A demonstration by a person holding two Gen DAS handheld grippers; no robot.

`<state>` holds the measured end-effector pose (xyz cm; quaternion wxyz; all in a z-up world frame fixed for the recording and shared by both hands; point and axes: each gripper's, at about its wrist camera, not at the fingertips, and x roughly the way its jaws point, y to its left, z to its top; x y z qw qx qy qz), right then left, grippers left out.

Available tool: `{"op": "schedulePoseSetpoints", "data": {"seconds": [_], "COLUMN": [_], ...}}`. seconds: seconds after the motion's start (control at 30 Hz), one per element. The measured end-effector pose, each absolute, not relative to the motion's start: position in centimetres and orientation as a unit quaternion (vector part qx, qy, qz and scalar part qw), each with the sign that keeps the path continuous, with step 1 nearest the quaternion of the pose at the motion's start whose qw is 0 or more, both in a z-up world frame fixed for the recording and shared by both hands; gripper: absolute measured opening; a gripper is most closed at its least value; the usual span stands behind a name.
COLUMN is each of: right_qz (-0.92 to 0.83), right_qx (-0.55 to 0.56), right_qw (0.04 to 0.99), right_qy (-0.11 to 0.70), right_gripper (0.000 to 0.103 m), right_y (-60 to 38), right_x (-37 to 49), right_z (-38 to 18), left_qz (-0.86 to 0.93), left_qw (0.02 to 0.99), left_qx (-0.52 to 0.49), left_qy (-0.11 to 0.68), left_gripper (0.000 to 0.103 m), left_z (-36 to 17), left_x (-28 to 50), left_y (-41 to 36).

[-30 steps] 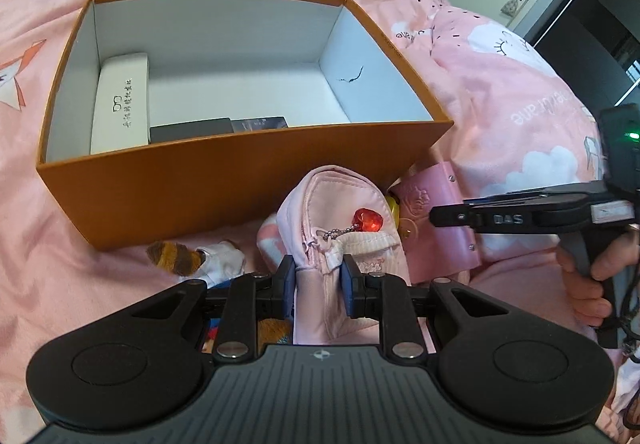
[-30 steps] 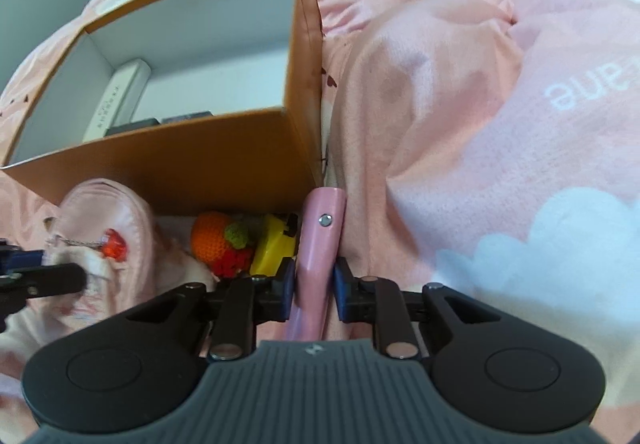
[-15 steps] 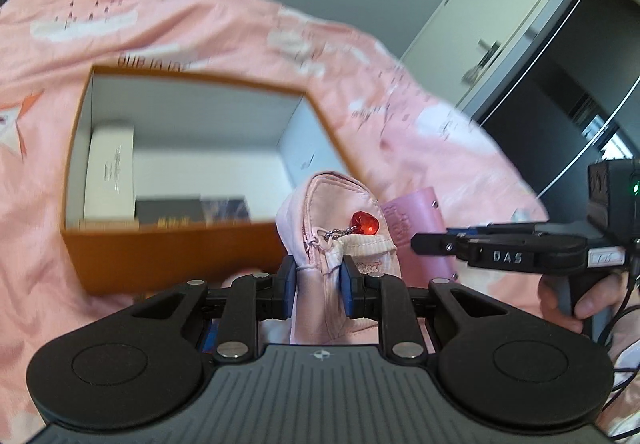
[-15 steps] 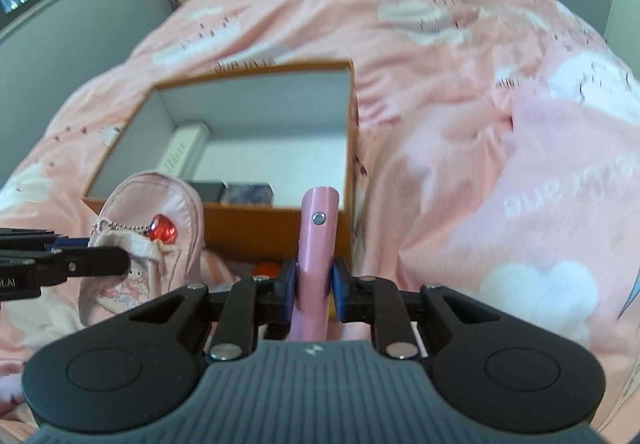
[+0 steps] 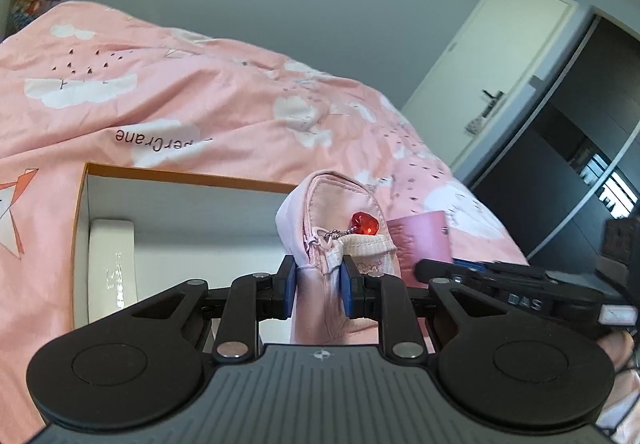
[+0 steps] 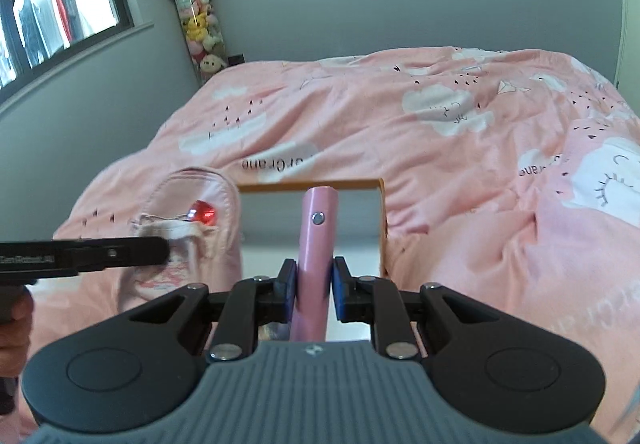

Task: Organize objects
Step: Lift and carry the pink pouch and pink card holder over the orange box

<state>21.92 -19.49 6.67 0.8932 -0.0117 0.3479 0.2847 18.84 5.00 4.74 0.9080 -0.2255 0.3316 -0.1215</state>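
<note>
The left gripper (image 5: 319, 280) clamps a pink pouch (image 5: 332, 228) above the orange box (image 5: 80, 228) on the bedspread (image 5: 200, 100) — printed "PaperCrane". The right gripper (image 6: 314, 290), marked "DAS", pinches a pink wallet (image 6: 316, 244) over the box's right edge.

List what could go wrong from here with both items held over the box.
1. The left tongs pinch only a lower edge of the soft pink pouch, so it may sag or slip out before it is over the orange box.
2. The pouch and the pink wallet in the right tongs hang close together; lowering both at once could make them collide.
</note>
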Motion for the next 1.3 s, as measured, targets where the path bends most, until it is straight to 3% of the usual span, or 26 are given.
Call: {"op": "schedulePoseSetpoints", "data": {"seconds": [0.4,0.67,0.93,1.17,1.27,1.3], "right_qz": [0.241,0.250,0.250,0.251,0.251,0.251], "right_qx": [-0.002,0.007,0.010,0.003,0.002,0.002], "right_qw": [0.903,0.898,0.893,0.893,0.894,0.894], "right_qy": [0.356,0.361,0.373,0.375,0.372,0.371], "right_gripper": [0.019,0.019,0.019,0.019,0.019,0.019], "right_y": [-19.5,-19.8,-19.7,-19.7,-19.8,-19.9], "right_x": [27.3,28.5,29.1,28.8,28.6,28.6], "right_z": [3.5,2.7,1.9,1.7,1.9,1.9], "left_qz": [-0.107,-0.097,-0.085,-0.092,-0.102,-0.105], "left_qw": [0.838,0.808,0.799,0.785,0.798,0.799], "left_qx": [-0.292,-0.268,-0.201,-0.215,-0.196,-0.189], "left_qy": [0.449,0.515,0.560,0.573,0.561,0.561], "left_gripper": [0.025,0.025,0.027,0.035,0.035,0.029], "left_z": [-4.7,-8.1,-8.7,-8.2,-7.2,-7.0], "left_x": [26.8,29.1,29.5,28.9,27.9,27.8], "left_y": [3.0,1.2,-0.2,1.1,1.7,1.8]}}
